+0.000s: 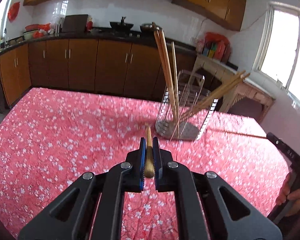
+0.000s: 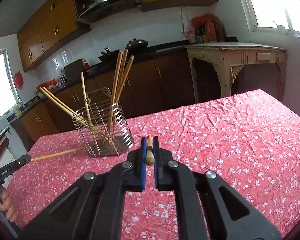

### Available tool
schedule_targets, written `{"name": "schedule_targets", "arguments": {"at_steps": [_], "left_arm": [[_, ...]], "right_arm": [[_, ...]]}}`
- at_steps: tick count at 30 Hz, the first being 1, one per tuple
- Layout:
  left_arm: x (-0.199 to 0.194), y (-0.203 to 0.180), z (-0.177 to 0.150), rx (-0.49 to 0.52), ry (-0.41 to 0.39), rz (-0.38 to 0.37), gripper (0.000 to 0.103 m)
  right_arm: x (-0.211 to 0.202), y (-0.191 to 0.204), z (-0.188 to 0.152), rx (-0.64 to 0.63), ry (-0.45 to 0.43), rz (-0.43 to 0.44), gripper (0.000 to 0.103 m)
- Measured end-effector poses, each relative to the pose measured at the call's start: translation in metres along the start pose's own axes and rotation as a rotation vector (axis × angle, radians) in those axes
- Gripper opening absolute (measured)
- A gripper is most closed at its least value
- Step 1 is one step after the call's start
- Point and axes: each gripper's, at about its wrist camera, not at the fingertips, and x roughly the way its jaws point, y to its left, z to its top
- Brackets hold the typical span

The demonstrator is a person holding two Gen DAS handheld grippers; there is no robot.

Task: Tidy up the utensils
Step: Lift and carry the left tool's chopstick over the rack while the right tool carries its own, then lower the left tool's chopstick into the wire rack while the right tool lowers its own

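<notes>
A wire metal utensil holder [image 1: 182,118] [image 2: 105,128] stands on the pink floral tablecloth with several wooden chopsticks [image 1: 167,64] [image 2: 118,84] leaning in it. My left gripper [image 1: 149,142] is shut on a wooden chopstick [image 1: 149,156], seen end-on, just short of the holder's left side. My right gripper [image 2: 149,141] is shut on another wooden chopstick [image 2: 149,152], to the right of the holder. In the right wrist view the left gripper [image 2: 29,158] shows at far left, its chopstick [image 2: 56,154] reaching to the holder's base. The right gripper's body [image 1: 286,150] shows at the left view's right edge.
The table [image 1: 50,140] [image 2: 230,140] is covered in pink cloth. Brown kitchen cabinets [image 1: 80,64] and a black counter with pots stand behind. A cream wooden side table [image 2: 236,60] stands by the window at the right.
</notes>
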Motion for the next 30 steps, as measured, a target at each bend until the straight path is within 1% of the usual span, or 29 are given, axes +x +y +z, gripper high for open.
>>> {"name": "schedule_targets", "arguments": {"at_steps": [5, 9, 15, 22, 26, 30], "left_arm": [[-0.013, -0.001, 0.016, -0.029, -0.065, -0.011, 0.007], [-0.018, -0.002, 0.024, -0.035, -0.093, -0.012, 0.007], [-0.017, -0.001, 0.028, -0.036, -0.105, -0.010, 0.007], [-0.021, -0.003, 0.039, -0.025, -0.133, -0.004, 0.007], [-0.025, -0.006, 0.045, -0.014, -0.150, -0.006, 0.007], [-0.026, -0.009, 0.046, -0.006, -0.154, -0.007, 0.007]], "right_arm": [[-0.012, 0.007, 0.015, 0.003, -0.082, 0.039, 0.007], [-0.017, 0.008, 0.022, 0.009, -0.115, 0.059, 0.007], [-0.016, 0.010, 0.030, 0.001, -0.136, 0.066, 0.007], [-0.023, 0.016, 0.049, -0.015, -0.177, 0.068, 0.007], [-0.026, 0.016, 0.055, -0.020, -0.182, 0.069, 0.007], [-0.026, 0.021, 0.054, -0.029, -0.175, 0.062, 0.007]]}}
